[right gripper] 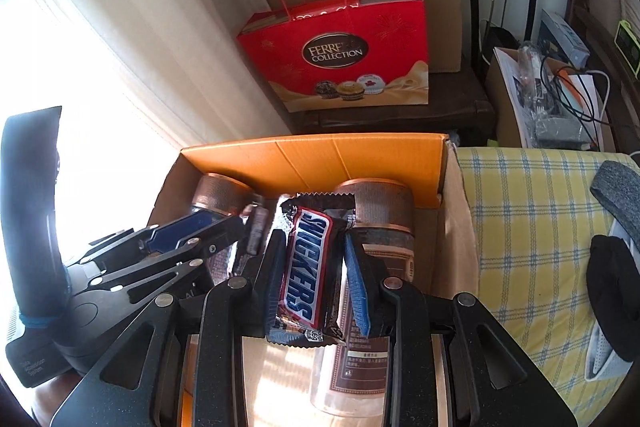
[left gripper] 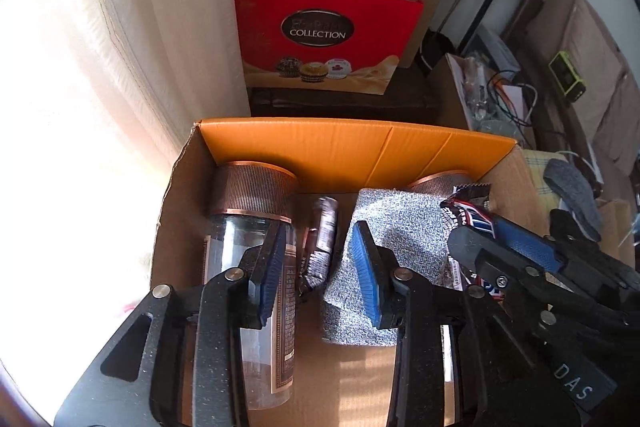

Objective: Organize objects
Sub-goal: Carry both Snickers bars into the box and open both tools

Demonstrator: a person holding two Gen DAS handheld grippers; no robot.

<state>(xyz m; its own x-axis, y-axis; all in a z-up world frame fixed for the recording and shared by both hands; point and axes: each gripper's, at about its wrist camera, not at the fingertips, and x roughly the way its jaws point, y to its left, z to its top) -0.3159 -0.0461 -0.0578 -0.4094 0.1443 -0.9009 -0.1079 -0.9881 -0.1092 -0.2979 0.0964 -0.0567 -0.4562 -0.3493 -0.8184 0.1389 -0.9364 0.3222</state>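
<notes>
The Snickers bar sits upright between the fingers of the right gripper, pinched across its width and held just above the open cardboard box, over the gap between the jars. From the left wrist view only its crimped end pokes past the right gripper's tip.

The left gripper hangs over the box with its jaws apart and nothing between them; through the gap I can see a dark wrapped bar lying on the box floor beside the grey cloth.

The step in hand looks like setting the bar down inside the box. To do it well, I'd lower it into the free strip between the jars, tip it flat next to the other wrapped bar, and let go only once it rests on something, so it doesn't wedge on end against a lid. The left gripper is close alongside, so it should keep out of the way.

Counting what's in the box: two clear jars with ribbed copper lids, the left jar and the right jar; two wrapped bars, one held and one lying; one grey cloth. Outside, a red gift bag stands behind the box.
</notes>
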